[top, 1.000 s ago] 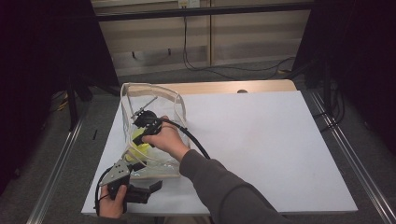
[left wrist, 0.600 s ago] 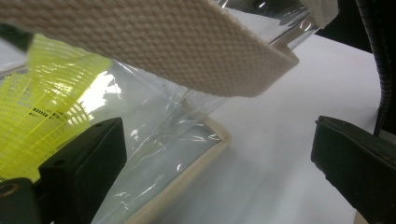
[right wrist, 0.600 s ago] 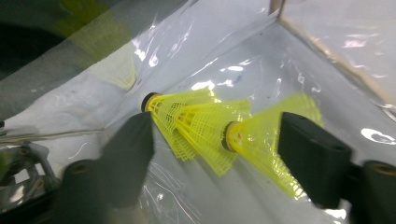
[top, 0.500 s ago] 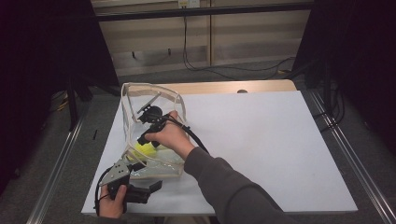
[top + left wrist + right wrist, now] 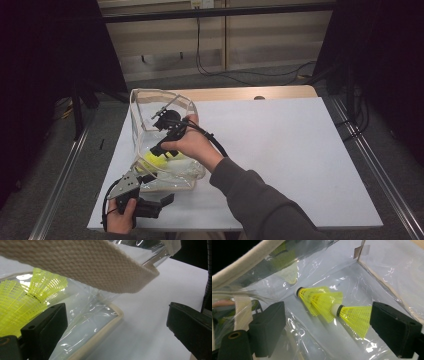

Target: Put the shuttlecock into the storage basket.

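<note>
High view: your right gripper (image 5: pixel 161 131) is inside the mouth of the clear bag (image 5: pixel 150 102), which stands open on the white table (image 5: pixel 290 155). Your right hand (image 5: pixel 192 145) covers most of the tool. A patch of yellow, the shuttlecocks (image 5: pixel 156 161), lies on the bag's floor just below that gripper. Your left gripper (image 5: pixel 150 197) sits at the table's near edge, at the bag's near corner. From this angle its jaws are too small to judge.

Left gripper view: your jaws stand spread. The left pad is close against the bag's clear wall (image 5: pixel 82 322), and the right pad is over bare table (image 5: pixel 140 310); whether anything is pressed I cannot tell, the film being transparent. A yellow mesh skirt (image 5: pixel 25 300) shows through the plastic, behind and above the left pad. The bag's woven strap (image 5: pixel 82 267) crosses overhead, and its cream-trimmed bottom edge (image 5: pixel 105 327) runs between the pads.

Right gripper view: your jaws have just been opening and now stand wide, with nothing pinched. Two yellow shuttlecocks lie on the bag floor ahead of the pads. The farther shuttlecock (image 5: pixel 317 298) lies with its black-banded cork toward the upper left. The nearer shuttlecock (image 5: pixel 354 316) overlaps its skirt, and its own skirt reaches close to the right pad. Neither touches a pad.
</note>
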A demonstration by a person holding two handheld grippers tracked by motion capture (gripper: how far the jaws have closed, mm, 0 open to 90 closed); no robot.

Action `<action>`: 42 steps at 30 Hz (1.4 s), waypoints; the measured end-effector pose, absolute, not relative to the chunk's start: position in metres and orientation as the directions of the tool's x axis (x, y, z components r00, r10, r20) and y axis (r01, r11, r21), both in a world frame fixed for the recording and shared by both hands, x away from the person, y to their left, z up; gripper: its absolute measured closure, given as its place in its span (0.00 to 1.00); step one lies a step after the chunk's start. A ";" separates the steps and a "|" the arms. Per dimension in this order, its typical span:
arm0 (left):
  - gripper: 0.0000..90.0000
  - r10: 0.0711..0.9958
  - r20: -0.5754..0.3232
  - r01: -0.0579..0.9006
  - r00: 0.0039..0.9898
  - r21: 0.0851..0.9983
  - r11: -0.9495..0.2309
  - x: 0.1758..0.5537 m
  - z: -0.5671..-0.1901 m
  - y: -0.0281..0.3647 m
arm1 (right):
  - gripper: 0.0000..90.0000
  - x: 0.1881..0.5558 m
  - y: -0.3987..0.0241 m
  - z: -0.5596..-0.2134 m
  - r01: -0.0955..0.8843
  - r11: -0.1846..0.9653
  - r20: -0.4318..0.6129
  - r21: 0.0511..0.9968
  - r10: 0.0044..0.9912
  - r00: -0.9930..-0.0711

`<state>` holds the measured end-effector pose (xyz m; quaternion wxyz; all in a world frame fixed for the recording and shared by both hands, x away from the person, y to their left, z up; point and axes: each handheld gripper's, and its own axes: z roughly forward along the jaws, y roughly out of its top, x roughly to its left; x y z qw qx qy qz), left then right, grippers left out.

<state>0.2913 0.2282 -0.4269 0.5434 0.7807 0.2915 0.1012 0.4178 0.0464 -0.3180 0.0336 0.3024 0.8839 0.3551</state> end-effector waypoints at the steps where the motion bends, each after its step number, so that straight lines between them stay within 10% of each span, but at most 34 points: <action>1: 0.03 0.569 -0.157 0.345 0.807 0.907 -0.239 0.291 -0.427 0.228 | 0.14 0.417 0.045 -0.317 0.509 0.565 0.159 0.649 0.553 -0.818; 42: 0.03 0.583 -0.152 0.354 0.798 0.902 -0.248 0.290 -0.428 0.226 | 0.06 0.381 -0.062 -0.280 0.388 0.517 0.151 0.763 0.441 -0.885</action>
